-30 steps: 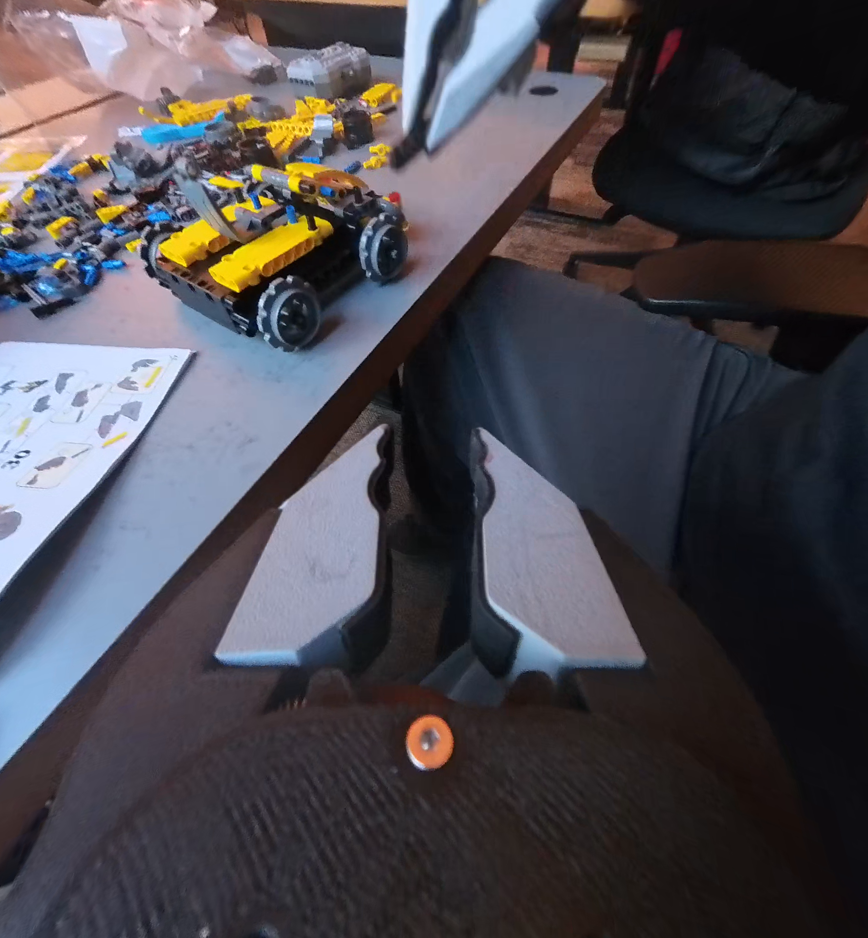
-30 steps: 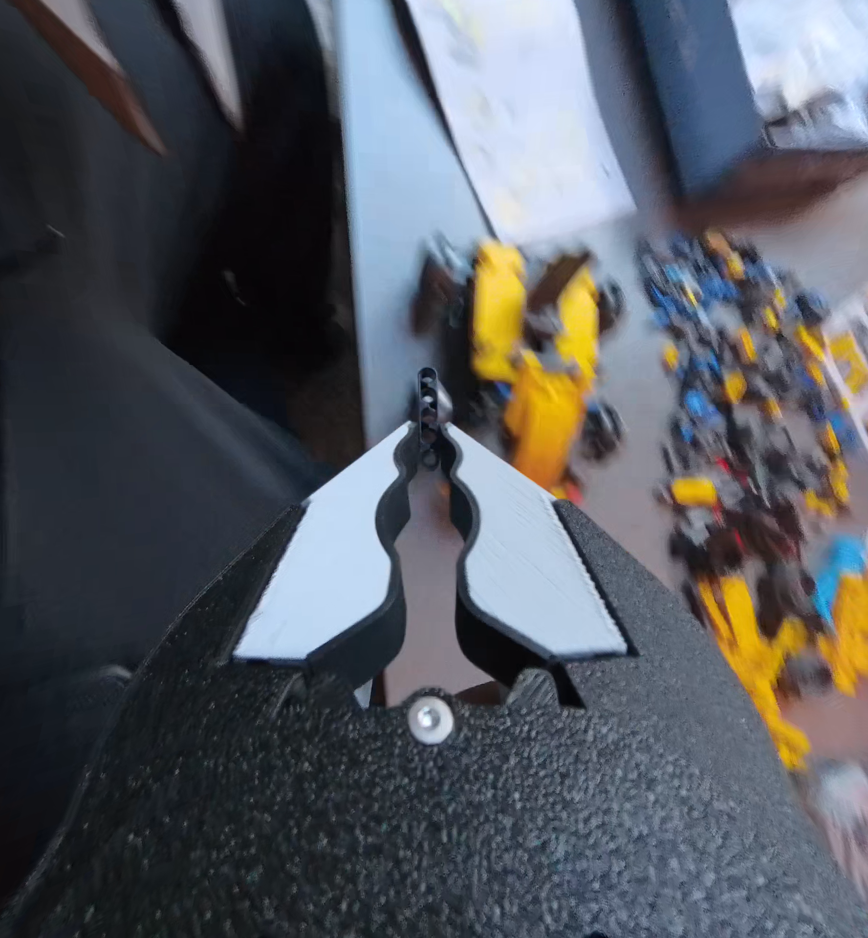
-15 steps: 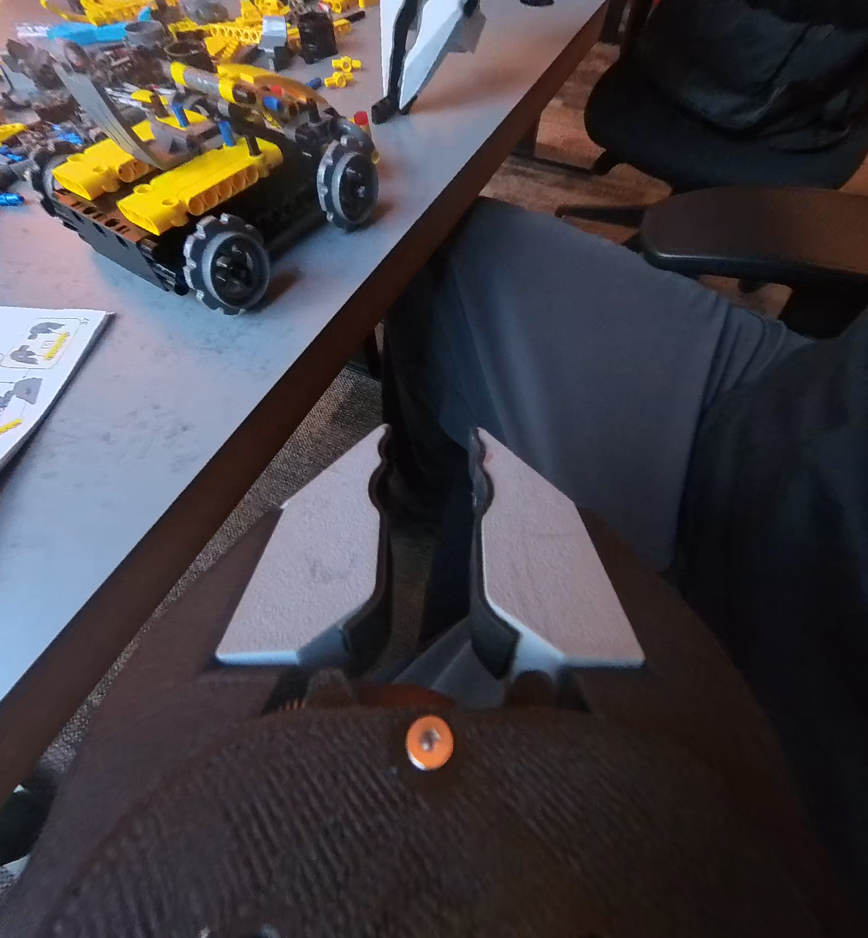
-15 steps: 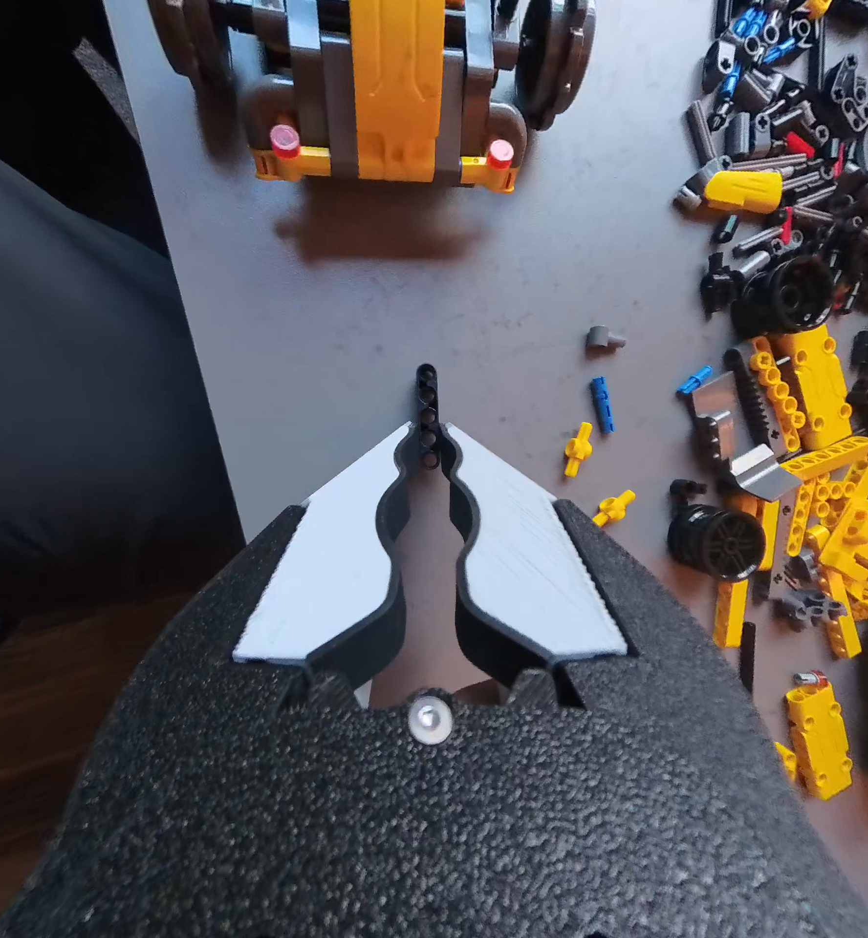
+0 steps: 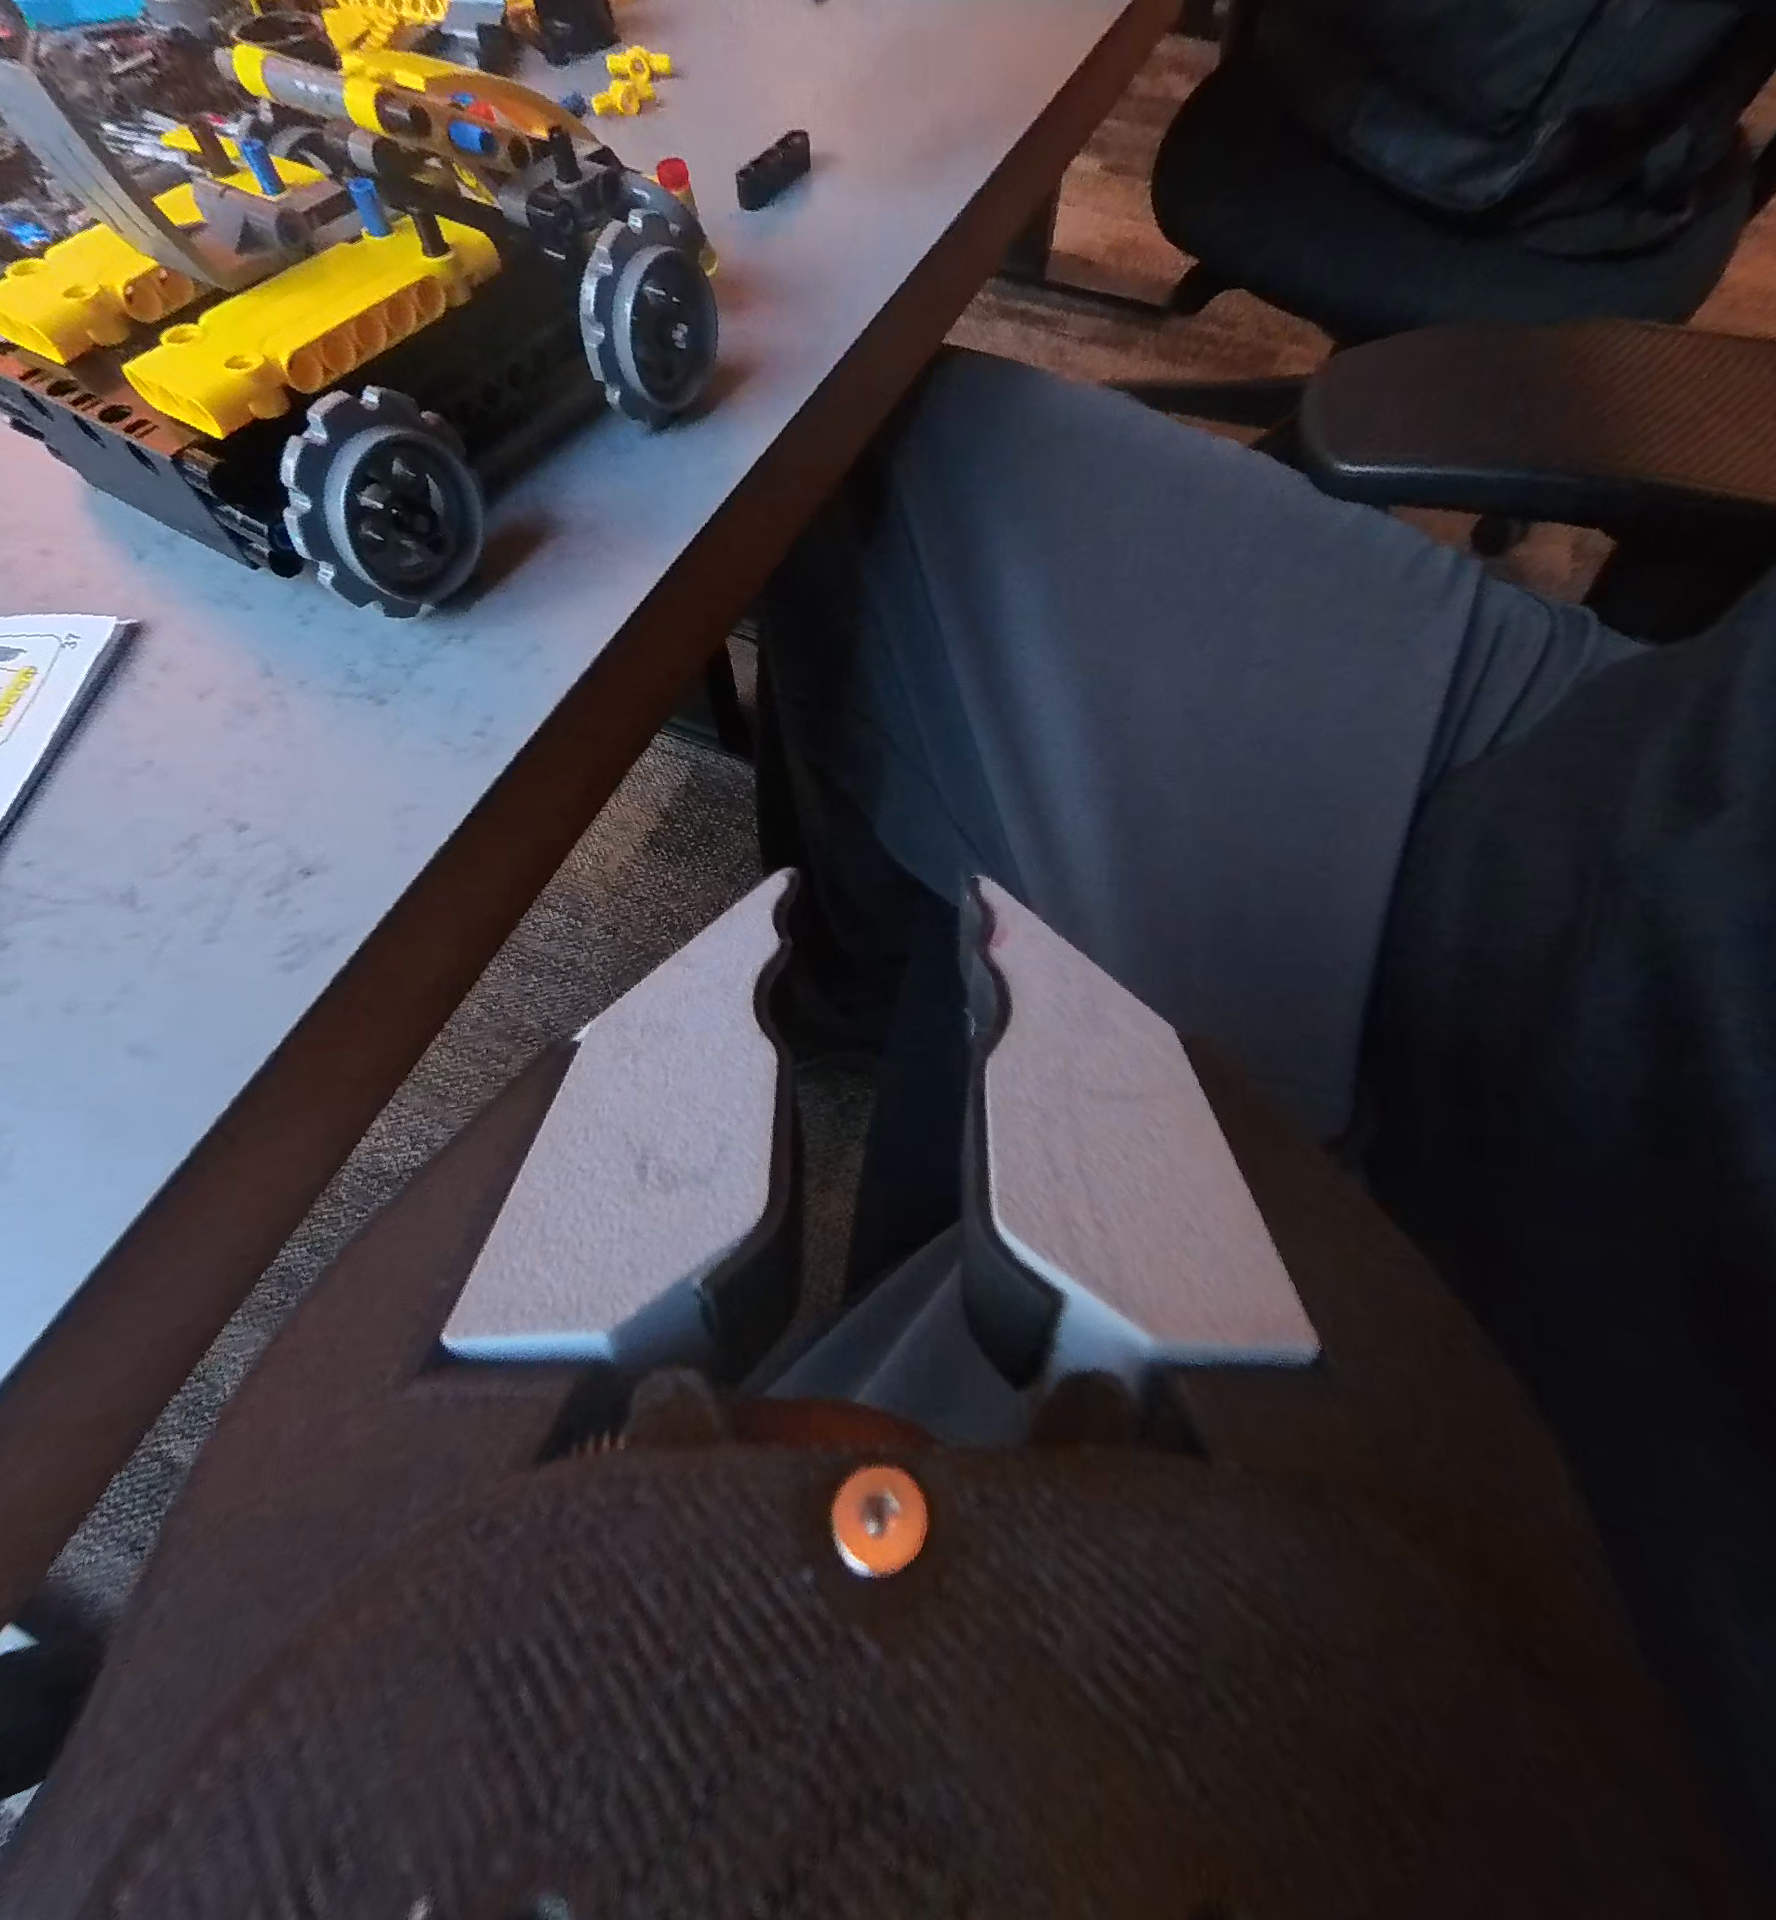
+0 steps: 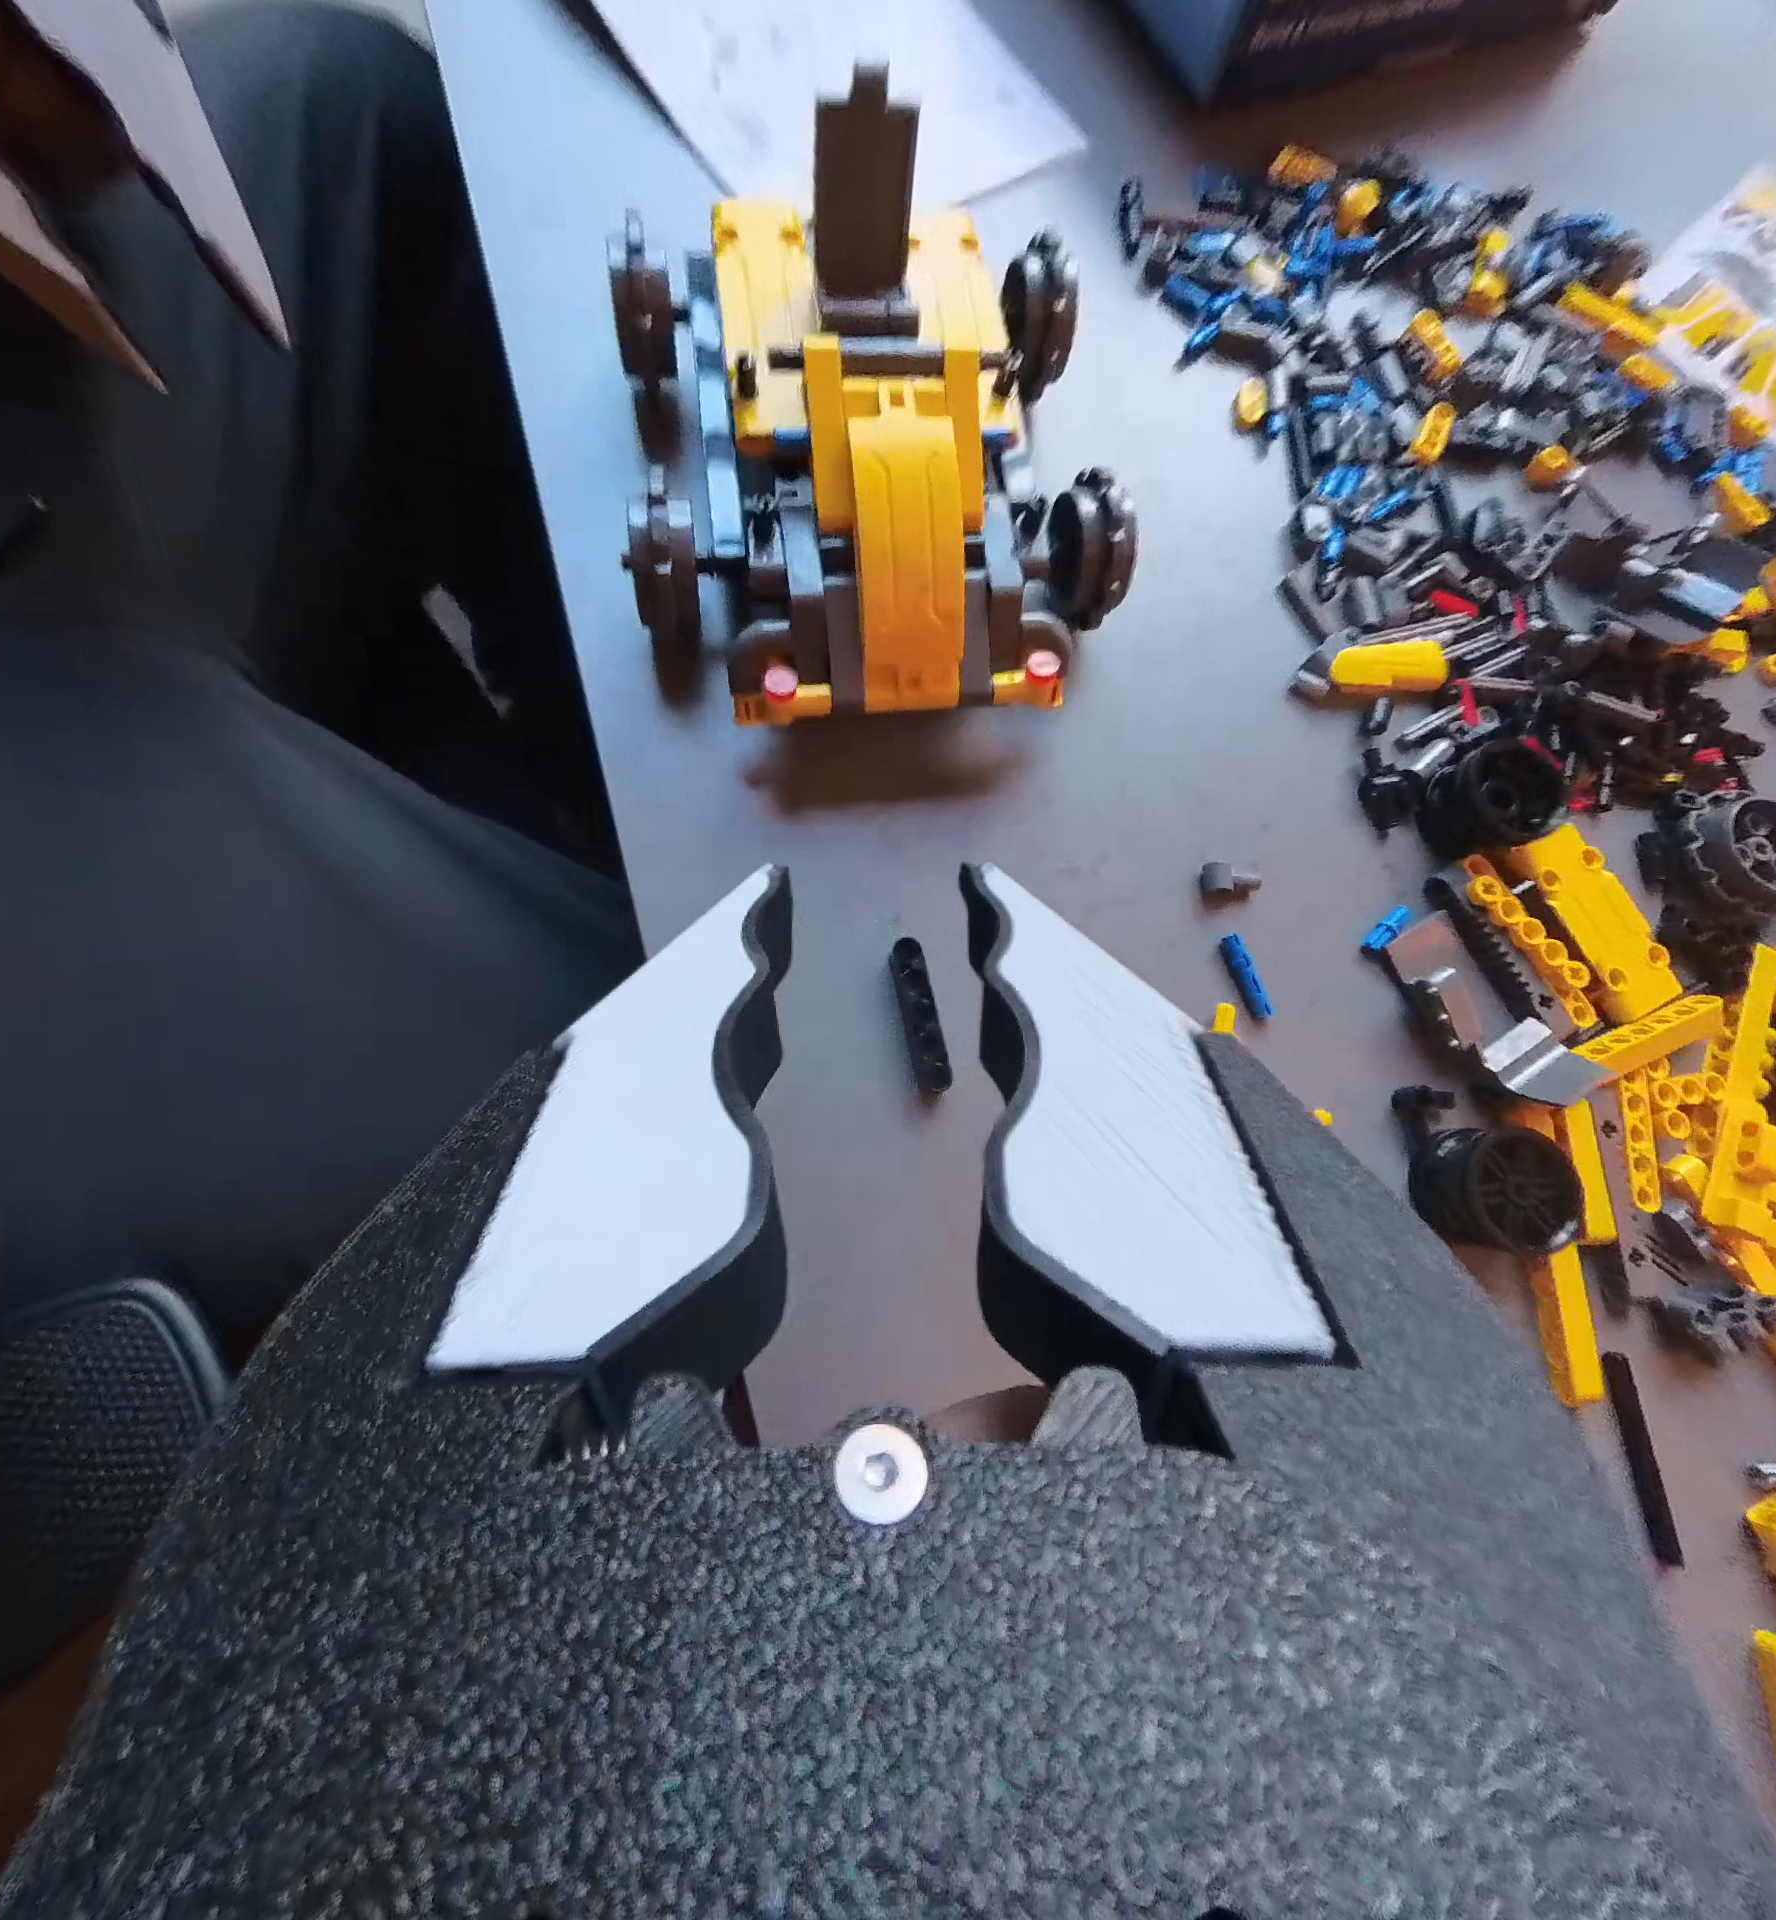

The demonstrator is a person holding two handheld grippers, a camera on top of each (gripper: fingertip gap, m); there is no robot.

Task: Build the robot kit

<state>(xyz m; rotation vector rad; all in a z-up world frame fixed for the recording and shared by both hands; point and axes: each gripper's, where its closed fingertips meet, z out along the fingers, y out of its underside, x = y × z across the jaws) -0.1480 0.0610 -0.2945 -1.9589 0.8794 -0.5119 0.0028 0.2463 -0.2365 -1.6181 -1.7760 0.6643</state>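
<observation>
- The right gripper (image 6: 873, 883) hangs over the grey table (image 6: 1123, 790) with its jaws spread apart and nothing between the pads.
- A short black holed beam (image 6: 920, 1013) lies flat on the table in the gap between the two fingers (touching neither), pointing away from the camera.
- Beyond the fingertips, farther along the table, stands a yellow-and-black brick-built vehicle (image 6: 879, 499) with four black wheels and two red studs at its near end.
- To the right lie a few loose small parts, among them a blue pin (image 6: 1245, 975) and a grey connector (image 6: 1225, 881); past these spreads a pile of yellow, black and blue pieces (image 6: 1590, 935).
- An instruction booklet (image 6: 863, 94) lies on the far side of the vehicle.
- The left gripper (image 5: 879, 894) is held off the table edge, above the person's lap (image 5: 1175, 675); its jaws stand apart and hold nothing.
- In the left wrist view the vehicle (image 5: 344, 322) sits far left on the table (image 5: 240, 831), with the black beam (image 5: 772, 166) lying just beyond it near the edge.
- An office chair (image 5: 1538, 447) stands to the far right.
</observation>
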